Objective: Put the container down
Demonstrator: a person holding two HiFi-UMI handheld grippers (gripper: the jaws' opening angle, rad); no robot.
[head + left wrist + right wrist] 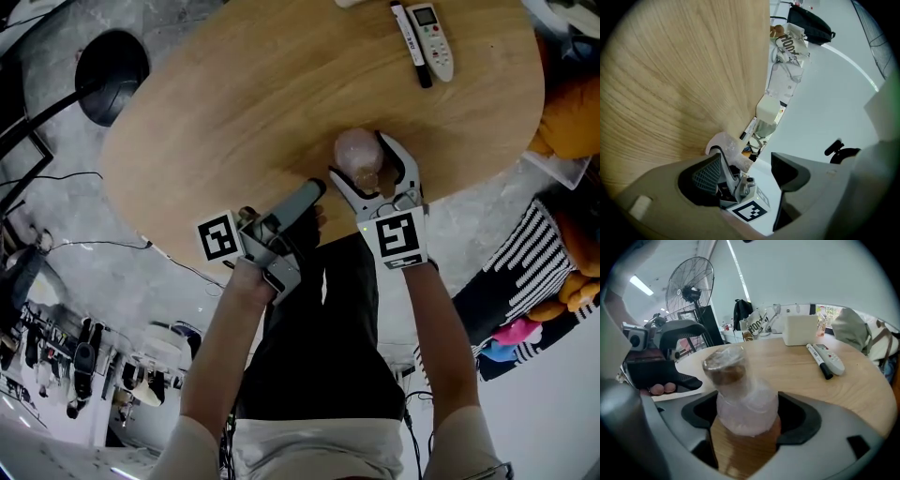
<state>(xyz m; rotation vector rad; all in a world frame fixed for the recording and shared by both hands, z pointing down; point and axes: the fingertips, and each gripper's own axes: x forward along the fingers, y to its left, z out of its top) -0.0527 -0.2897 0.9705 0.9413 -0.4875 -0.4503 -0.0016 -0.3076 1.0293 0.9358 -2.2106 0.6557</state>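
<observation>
At the table [281, 103] edge, a gripped container [357, 157]
Only the right gripper view shows a fan [689, 287]. The left gripper [307, 197] jaws stand apart, empty; the right gripper [364, 161] jaws press the container's wrapped sides.

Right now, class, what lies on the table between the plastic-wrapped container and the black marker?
Nothing: only bare wooden table separates the plastic-wrapped container from the black marker, as the right gripper view shows.
</observation>
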